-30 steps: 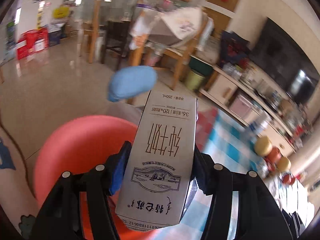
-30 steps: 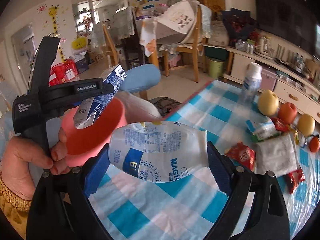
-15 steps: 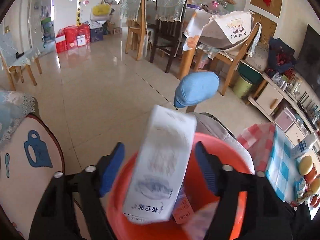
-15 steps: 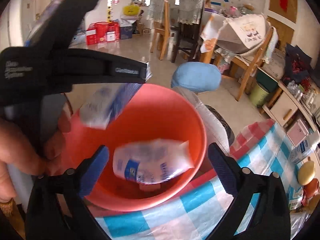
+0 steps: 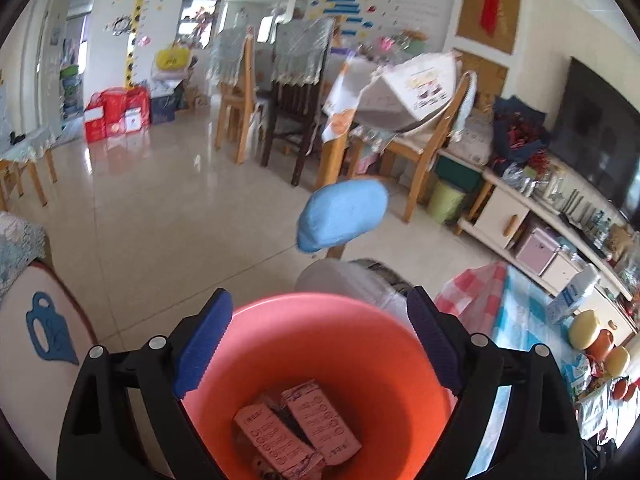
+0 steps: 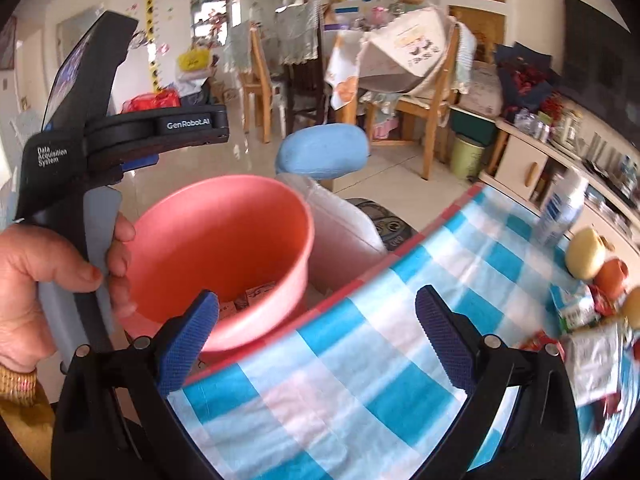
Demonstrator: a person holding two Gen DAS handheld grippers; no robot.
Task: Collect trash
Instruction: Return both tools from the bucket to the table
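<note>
A pink-orange plastic bin [image 5: 320, 344] stands beside the table, with pink cartons [image 5: 296, 428] lying at its bottom. My left gripper [image 5: 318, 344] is open and empty right above the bin's mouth. In the right wrist view the bin [image 6: 224, 240] is at left, with my left gripper [image 6: 120, 128] held over it by a hand. My right gripper [image 6: 316, 344] is open and empty above the table's near corner, just right of the bin. More wrappers [image 6: 592, 352] lie at the table's right.
The table has a blue and white checked cloth [image 6: 360, 380]. A white bottle [image 6: 560, 208], a pear [image 6: 586, 254] and other fruit stand on its far right side. A blue chair back [image 6: 322, 156] rises behind the bin. Dining chairs and a cabinet stand further back.
Both grippers opened over the bin. The milk carton fell from the left one and the white pouch from the right one into the bin. My right gripper then swung right, over the table.
</note>
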